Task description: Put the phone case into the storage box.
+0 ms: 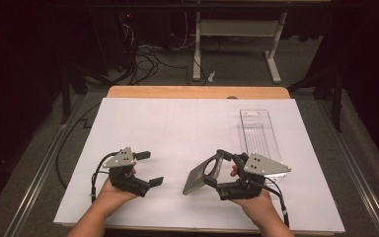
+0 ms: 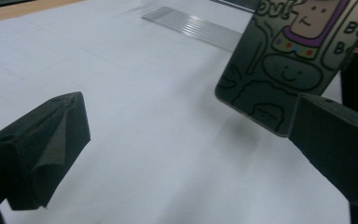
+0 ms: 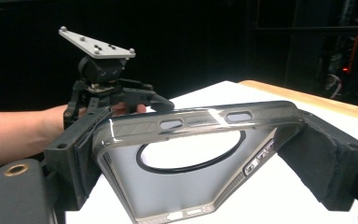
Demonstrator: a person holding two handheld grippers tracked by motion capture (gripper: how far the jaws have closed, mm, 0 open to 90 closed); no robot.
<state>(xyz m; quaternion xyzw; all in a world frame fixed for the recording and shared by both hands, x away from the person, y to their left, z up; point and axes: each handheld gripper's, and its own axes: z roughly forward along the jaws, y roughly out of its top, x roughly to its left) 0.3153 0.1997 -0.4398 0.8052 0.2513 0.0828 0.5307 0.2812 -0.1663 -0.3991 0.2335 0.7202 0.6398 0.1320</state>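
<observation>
Each of the two tongs is a black, angular hand-held frame; the left tongs (image 1: 147, 168) and the right tongs (image 1: 220, 168) each carry a grey three-cornered plate on top, fixed with small silver screws; a thin black cable trails from the rear of each body; the jaws end in thick black foam-like pads (image 2: 46, 149) with a V-shaped groove; the forearms are bare, no sleeves worn.
</observation>
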